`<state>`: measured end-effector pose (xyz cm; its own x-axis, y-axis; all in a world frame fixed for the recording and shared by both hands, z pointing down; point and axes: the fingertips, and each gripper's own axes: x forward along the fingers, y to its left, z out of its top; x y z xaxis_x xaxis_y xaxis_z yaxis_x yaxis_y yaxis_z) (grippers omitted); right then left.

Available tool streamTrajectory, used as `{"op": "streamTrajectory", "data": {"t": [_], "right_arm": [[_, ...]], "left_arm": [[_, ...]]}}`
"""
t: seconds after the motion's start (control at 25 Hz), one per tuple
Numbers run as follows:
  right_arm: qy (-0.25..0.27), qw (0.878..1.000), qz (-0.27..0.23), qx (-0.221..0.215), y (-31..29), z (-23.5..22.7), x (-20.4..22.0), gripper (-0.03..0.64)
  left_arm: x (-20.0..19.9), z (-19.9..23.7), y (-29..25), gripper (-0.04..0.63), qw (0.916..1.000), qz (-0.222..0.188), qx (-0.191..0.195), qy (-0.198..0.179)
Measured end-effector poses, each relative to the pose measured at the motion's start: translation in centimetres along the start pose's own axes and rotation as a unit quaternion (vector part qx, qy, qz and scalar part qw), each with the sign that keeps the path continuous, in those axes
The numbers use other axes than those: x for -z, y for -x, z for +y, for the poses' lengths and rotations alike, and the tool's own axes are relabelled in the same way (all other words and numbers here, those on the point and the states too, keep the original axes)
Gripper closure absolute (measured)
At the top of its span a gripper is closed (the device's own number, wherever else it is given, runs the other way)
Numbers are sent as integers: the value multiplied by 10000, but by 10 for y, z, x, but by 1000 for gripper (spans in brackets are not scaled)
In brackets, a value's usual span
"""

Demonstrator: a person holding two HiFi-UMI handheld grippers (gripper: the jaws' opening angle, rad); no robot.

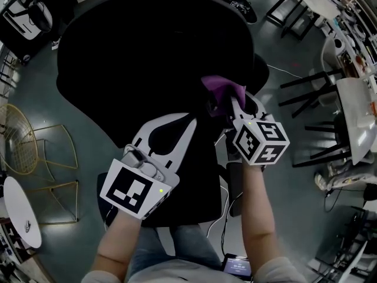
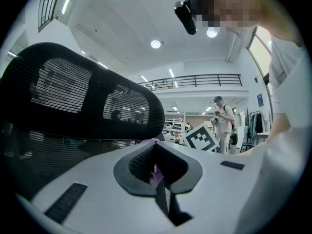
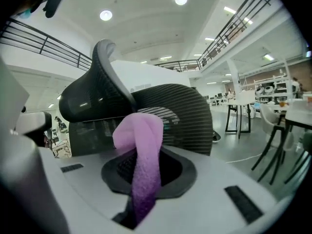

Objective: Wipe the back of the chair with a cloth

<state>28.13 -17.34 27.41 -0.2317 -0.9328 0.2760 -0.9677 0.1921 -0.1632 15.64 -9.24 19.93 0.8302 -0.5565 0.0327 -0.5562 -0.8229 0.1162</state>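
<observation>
From above, the black mesh chair back (image 1: 153, 46) fills the middle of the head view. My right gripper (image 1: 227, 108) is shut on a purple cloth (image 1: 221, 88), which it holds against the chair back's right side. In the right gripper view the cloth (image 3: 141, 160) bunches up out of the shut jaws of the right gripper (image 3: 141, 172), right in front of the mesh (image 3: 185, 111). My left gripper (image 1: 189, 121) is shut, its white jaws pointing at the lower middle of the chair back. In its own view the left gripper (image 2: 157, 152) shows a pink sliver at the jaw seam, with the mesh (image 2: 73, 101) close behind.
Gold wire chairs (image 1: 35, 152) and a round white table (image 1: 23, 211) stand at the left. Black stools (image 1: 312, 99) and white tables (image 1: 353, 117) are at the right. A cable runs across the grey floor (image 1: 283, 69). A person (image 2: 224, 121) stands far off.
</observation>
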Motion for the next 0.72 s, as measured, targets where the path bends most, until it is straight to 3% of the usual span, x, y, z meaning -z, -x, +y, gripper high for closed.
{"op": "streamTrajectory", "data": {"t": [0.4,0.72], "right_arm": [[-215,9984,-87,509,25,-49,-1,565],[-242,9983,-86,530,26,-49,6,565]], "left_arm": [[2,-17,-9,583,9999,60,144,23],[7,-19,-8,583,9999,61,128,4]]}}
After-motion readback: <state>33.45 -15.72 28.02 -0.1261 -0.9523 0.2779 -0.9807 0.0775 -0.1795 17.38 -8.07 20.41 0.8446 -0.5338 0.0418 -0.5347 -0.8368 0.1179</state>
